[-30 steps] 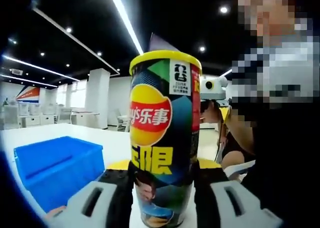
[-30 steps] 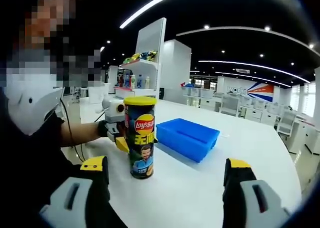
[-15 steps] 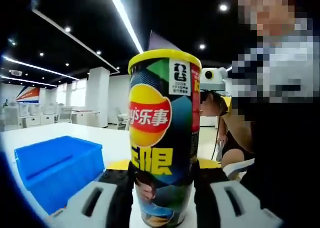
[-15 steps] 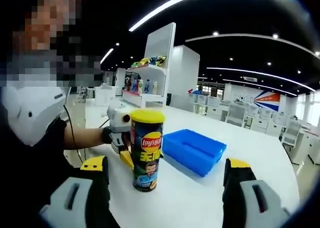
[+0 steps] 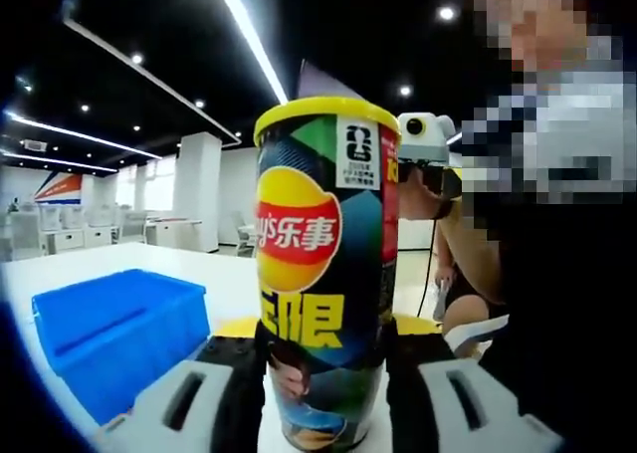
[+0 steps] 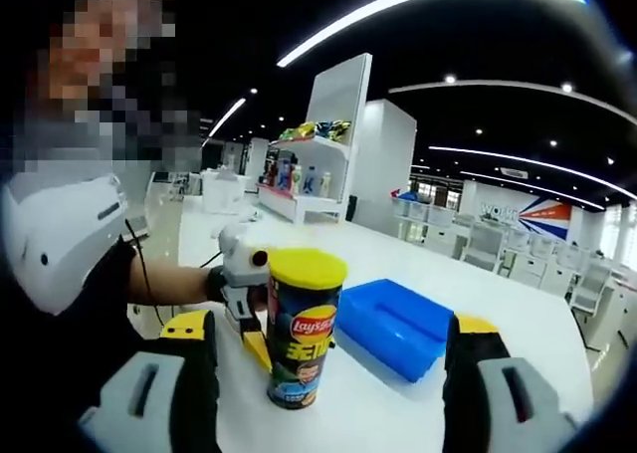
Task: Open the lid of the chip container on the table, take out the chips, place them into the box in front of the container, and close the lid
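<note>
In the left gripper view, my left gripper [image 5: 325, 373] has its jaws clamped on the lower body of the chip container [image 5: 325, 274], a glossy printed cylinder standing upright, long axis vertical, its smooth yellow lid [image 5: 326, 114] still on; the blue plastic box [image 5: 114, 334], a shallow open rectangle, sits on the white table [image 5: 224, 279] left of the fingers. In the right gripper view, my right gripper [image 6: 328, 373] hangs with jaws spread wide and empty, the container between them and beyond the tips.

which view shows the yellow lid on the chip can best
The right gripper view: it looks slightly down on the tall chip can, so the yellow plastic lid shows its whole top, closed. The left gripper view sits low and close, showing the lid's rim edge-on.
</note>
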A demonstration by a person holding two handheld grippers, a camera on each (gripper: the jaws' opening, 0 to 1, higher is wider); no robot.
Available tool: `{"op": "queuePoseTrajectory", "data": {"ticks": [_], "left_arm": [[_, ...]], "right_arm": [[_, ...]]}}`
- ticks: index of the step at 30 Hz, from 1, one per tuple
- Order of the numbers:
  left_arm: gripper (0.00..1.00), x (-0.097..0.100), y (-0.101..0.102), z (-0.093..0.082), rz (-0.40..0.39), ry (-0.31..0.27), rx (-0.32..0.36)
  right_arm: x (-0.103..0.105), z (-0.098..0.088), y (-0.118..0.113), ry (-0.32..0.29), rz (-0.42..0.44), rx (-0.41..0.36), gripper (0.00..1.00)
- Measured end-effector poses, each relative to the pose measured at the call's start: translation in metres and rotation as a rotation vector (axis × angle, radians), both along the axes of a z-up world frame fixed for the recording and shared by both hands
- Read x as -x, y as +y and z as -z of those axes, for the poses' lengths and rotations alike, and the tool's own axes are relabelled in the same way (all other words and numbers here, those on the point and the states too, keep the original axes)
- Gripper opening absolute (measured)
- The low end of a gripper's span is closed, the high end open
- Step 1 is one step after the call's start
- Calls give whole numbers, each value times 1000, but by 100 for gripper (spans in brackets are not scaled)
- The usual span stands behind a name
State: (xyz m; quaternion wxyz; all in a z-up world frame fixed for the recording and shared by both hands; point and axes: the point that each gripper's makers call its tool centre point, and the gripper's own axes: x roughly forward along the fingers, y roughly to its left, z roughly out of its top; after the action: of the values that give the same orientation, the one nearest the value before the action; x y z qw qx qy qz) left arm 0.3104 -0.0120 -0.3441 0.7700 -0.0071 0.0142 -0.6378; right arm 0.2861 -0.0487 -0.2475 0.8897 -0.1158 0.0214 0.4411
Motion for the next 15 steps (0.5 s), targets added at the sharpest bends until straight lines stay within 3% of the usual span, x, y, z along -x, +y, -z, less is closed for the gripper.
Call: {"op": "queuePoseTrajectory", "data": {"ticks": [15], "left_arm": [[48, 0, 1, 1, -26, -4, -17]], "right_arm": [[1, -8, 47, -15, -112, -11, 89]]}}
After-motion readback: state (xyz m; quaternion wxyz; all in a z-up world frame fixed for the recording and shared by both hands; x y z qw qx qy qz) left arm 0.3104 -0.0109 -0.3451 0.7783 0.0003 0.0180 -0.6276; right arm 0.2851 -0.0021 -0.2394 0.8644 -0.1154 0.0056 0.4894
